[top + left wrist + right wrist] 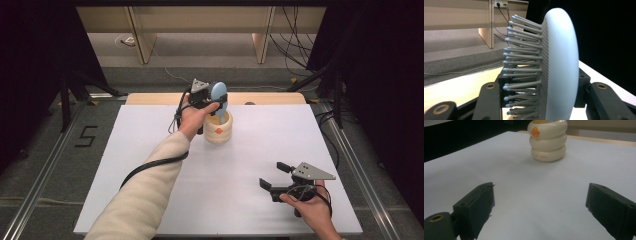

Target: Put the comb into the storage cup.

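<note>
The white table [150,165] carries a cream ribbed holder [218,128] near its far edge, a little left of the middle, with an orange mark on its side. Just above this holder the left gripper [212,100] is clamped on a pale blue hairbrush [559,65], one jaw on the bristle side and one on the smooth back, and the brush stands upright with its lower end going down into the holder. At the near right of the table the right gripper [274,175] rests low with its jaws wide apart and nothing between them, well apart from the holder.

Left tongs [212,100] clamped, right tongs [274,176] agape.
</note>
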